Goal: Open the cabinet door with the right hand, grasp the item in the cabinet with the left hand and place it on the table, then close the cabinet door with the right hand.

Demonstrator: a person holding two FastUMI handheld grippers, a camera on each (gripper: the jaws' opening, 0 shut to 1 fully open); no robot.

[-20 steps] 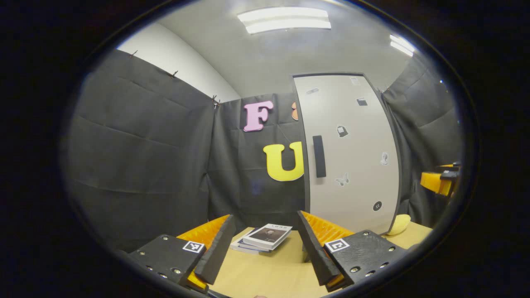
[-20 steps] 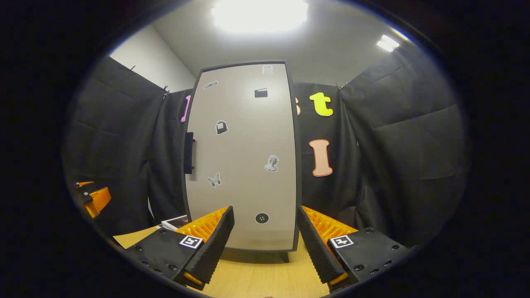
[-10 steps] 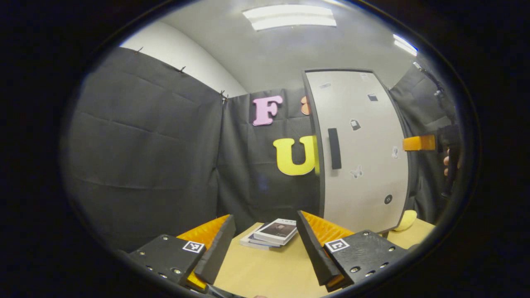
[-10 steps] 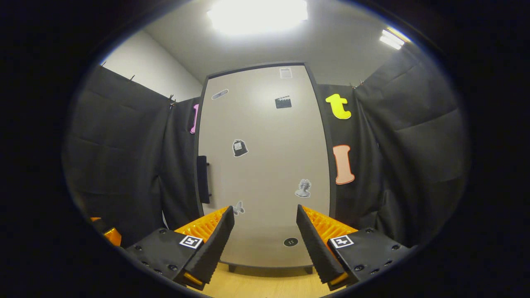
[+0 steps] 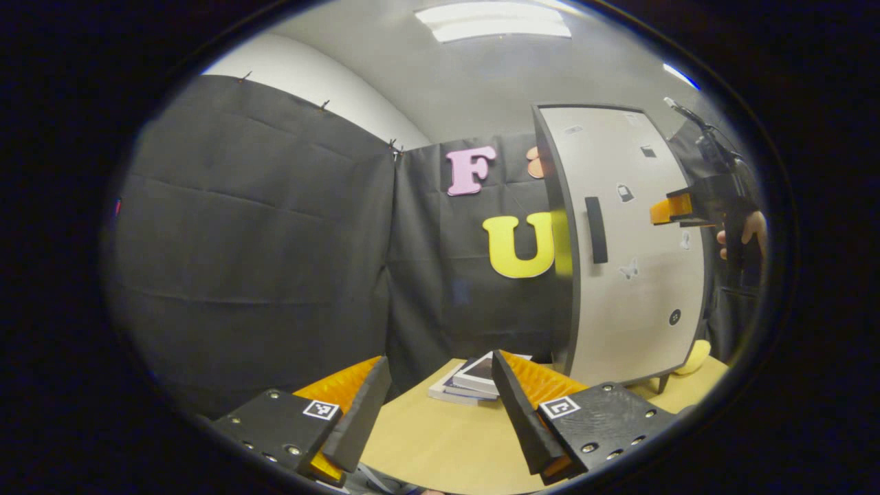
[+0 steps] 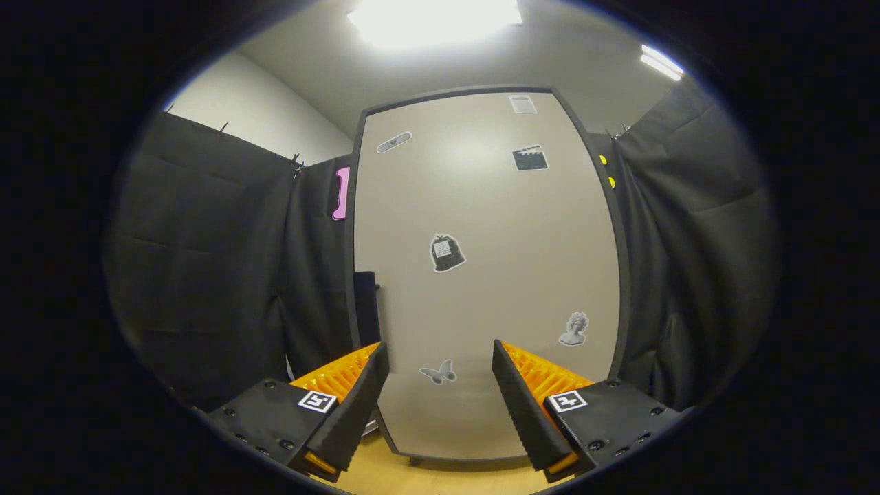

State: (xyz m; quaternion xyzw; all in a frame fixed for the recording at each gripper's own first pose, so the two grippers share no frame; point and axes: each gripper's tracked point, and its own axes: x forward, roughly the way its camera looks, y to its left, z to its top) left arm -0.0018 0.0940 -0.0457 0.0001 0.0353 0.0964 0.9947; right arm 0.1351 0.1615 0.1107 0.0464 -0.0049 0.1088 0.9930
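Clearly at the first step: cabinet door (image 6: 481,275) shut, nothing taken out yet. Tall, pale and flat-faced, dark-edged, dotted with small stickers, standing on short legs at the far right of the surface (image 5: 440,447). Item inside hidden behind that door, so no telling what it looks like. Dark vertical handle (image 5: 596,229) set near the door's left edge (seen edge-on in the right gripper view). Right gripper (image 6: 440,385) raised close before the door face, jaws spread and empty, handle off to its left. Next move, probably: shift left, close the jaws on the handle, pull outward. Left gripper (image 5: 440,402) held low over the surface, jaws spread, holding nothing. Small stack of books (image 5: 471,381) just beyond, left of the cabinet.
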